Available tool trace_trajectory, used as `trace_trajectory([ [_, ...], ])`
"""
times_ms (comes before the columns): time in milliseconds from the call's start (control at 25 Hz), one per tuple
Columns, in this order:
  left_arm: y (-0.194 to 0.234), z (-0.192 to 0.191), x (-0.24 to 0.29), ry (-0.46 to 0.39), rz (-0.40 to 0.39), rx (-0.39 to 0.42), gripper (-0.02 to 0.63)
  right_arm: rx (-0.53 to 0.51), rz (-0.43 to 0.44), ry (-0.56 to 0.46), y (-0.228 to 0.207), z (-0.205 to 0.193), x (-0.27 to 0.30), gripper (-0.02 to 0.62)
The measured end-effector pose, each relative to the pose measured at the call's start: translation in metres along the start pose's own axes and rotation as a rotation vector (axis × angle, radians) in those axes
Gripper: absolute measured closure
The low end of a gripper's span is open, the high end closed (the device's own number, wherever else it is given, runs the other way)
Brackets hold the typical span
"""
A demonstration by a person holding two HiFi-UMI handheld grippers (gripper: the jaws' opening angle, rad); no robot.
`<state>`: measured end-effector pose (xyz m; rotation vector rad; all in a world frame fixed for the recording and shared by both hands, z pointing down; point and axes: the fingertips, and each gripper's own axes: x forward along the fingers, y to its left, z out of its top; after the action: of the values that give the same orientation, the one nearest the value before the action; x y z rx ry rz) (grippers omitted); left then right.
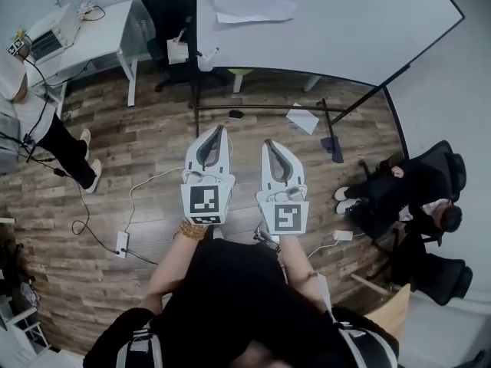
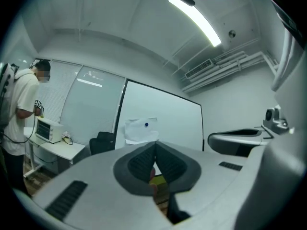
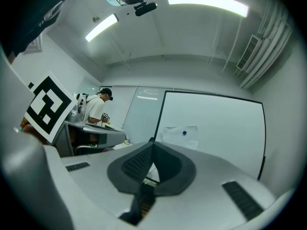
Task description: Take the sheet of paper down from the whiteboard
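My left gripper (image 1: 220,129) and right gripper (image 1: 268,142) sit mid-frame, jaws pressed together, holding nothing; the sheet of paper (image 1: 253,4) hangs on the whiteboard (image 1: 353,21) at top centre.

The floor (image 1: 153,129) is laid in weathered wood planks, and a white power strip (image 1: 121,243) is left lying on it. A white desk (image 1: 103,33) is set at the upper left of the head view, with a black office chair (image 1: 165,6) placed just beside it. The white ceiling (image 3: 158,37) is lit by long light strips (image 3: 206,3), and a vent grille (image 3: 250,51) is mounted along its edge.
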<state>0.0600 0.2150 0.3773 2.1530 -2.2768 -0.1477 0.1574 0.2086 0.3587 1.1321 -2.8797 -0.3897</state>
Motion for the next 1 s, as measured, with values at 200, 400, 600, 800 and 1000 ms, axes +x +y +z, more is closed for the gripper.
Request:
trace_trajectory([
  [200, 0.019, -0.005, 0.042, 0.007, -0.006, -0.050, 0.594, -0.025, 0.009, 0.034, -0.012, -0.005, 0.045, 0.597],
  [400, 0.058, -0.017, 0.080, 0.035, 0.005, -0.082, 0.594, -0.051, 0.011, 0.028, -0.014, -0.004, 0.098, 0.597],
  [600, 0.087, -0.016, 0.115, 0.033, -0.013, -0.080, 0.594, -0.053, -0.018, 0.051, -0.022, -0.009, 0.137, 0.597],
  [800, 0.107, -0.013, 0.147, 0.015, -0.049, -0.096, 0.594, -0.071, -0.035, 0.050, -0.025, -0.012, 0.175, 0.597],
  [1000, 0.120, -0.008, 0.171, -0.009, -0.098, -0.097, 0.594, -0.088, -0.054, 0.042, -0.030, -0.010, 0.206, 0.597],
])
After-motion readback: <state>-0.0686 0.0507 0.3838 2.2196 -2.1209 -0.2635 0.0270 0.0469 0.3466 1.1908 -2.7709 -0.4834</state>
